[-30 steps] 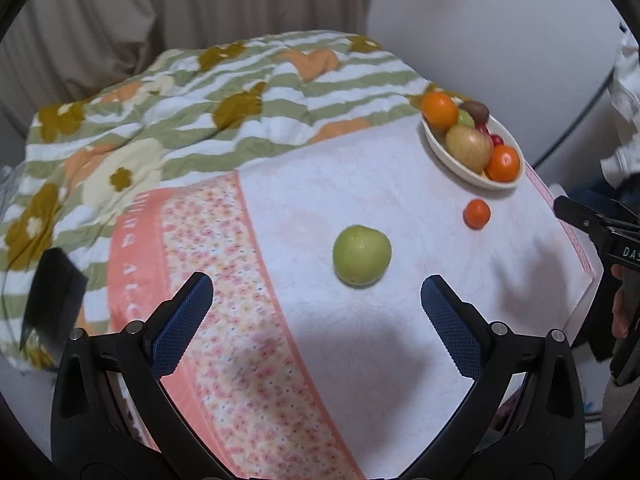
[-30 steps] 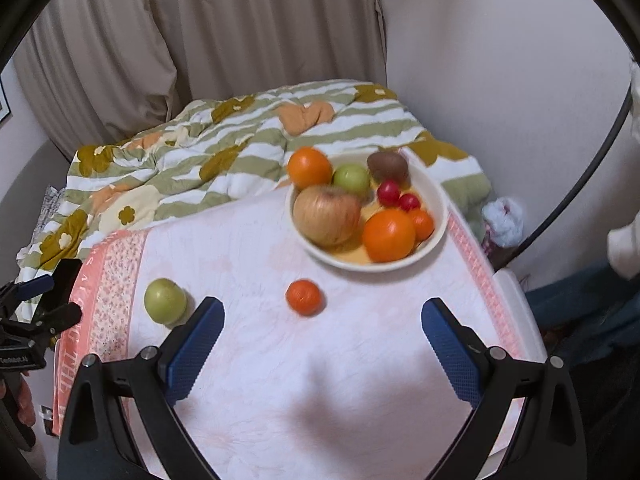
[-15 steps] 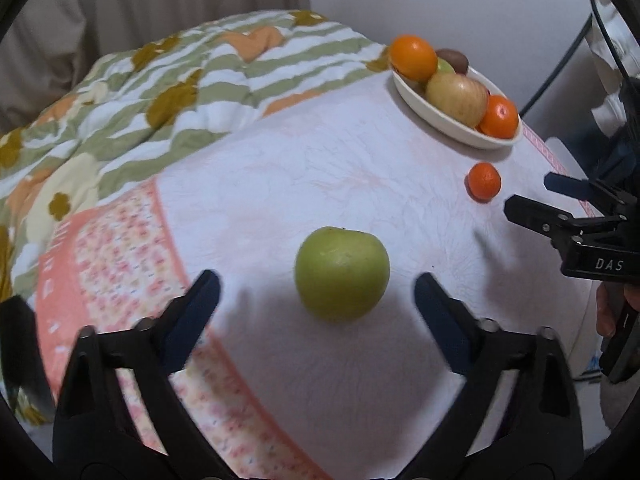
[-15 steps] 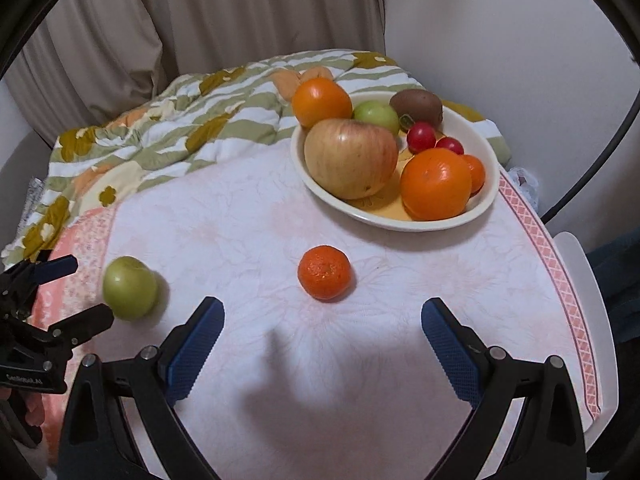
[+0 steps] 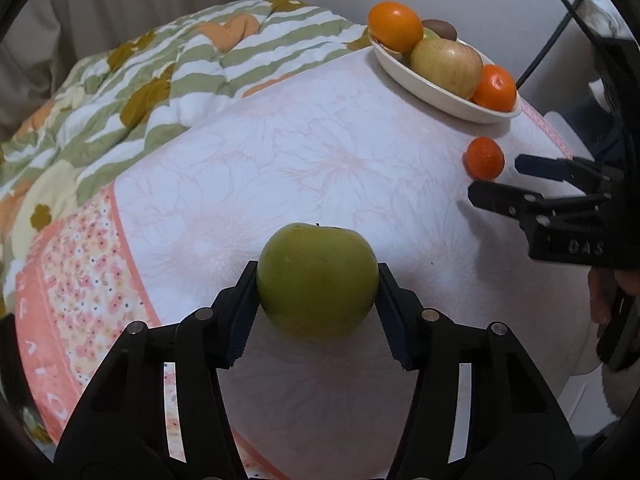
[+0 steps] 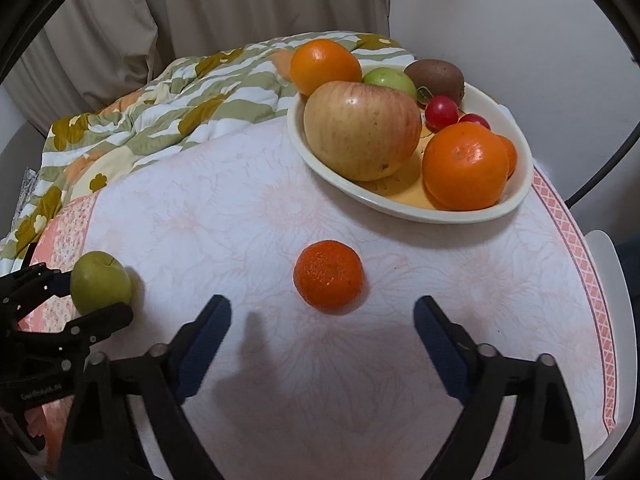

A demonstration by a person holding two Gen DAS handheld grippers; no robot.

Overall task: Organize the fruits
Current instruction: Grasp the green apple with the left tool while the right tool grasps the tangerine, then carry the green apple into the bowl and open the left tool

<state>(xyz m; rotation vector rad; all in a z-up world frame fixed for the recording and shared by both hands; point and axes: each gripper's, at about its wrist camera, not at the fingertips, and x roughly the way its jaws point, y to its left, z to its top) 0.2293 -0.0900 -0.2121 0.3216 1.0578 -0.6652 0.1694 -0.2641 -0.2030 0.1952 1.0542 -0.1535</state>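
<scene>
My left gripper (image 5: 317,296) is shut on a green apple (image 5: 317,278) that rests on the white flowered tablecloth (image 5: 320,168). The apple also shows at the left of the right wrist view (image 6: 100,282), between the left gripper's fingers. My right gripper (image 6: 322,332) is open and empty, just short of a small mandarin (image 6: 328,276) lying on the cloth. The mandarin shows in the left wrist view (image 5: 484,158) too, with the right gripper (image 5: 508,182) beside it. A cream oval bowl (image 6: 516,196) at the back right holds a large apple (image 6: 362,130), oranges and several smaller fruits.
A green-striped flowered quilt (image 5: 160,80) lies bunched behind the table at the left. Curtains and a white wall stand behind. The table's pink-patterned edge (image 6: 592,280) runs down the right side. A black cable (image 6: 608,160) hangs at the far right.
My left gripper moved forward to the green apple and shut on it. My right gripper moved closer to the mandarin and narrowed a little, still open.
</scene>
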